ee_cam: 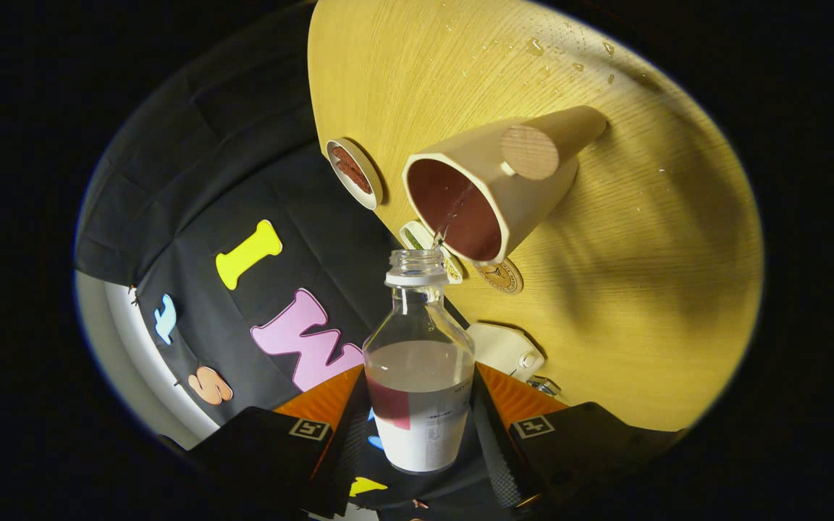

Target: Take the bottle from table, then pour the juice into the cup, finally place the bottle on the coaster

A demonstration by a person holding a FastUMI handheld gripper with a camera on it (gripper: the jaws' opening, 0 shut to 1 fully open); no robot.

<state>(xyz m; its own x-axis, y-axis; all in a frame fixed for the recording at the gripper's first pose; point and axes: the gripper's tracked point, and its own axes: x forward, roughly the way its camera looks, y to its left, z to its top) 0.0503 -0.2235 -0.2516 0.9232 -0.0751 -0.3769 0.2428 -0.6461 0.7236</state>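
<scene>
Claw (pixel 420 427) clenched on bottle (pixel 419 362), both fingers pressed to its sides, open neck tipped toward cup (pixel 486 195) on table (pixel 649 289), thin stream visible running into the cup's mouth. Pouring step in hand, bottle roughly half full, droplets (pixel 544 51) scattered on the far table. Risk: too much tilt or drift off the rim sends juice onto table; round coaster (pixel 500 276) tucked against cup base, tight spot for setting down.
</scene>
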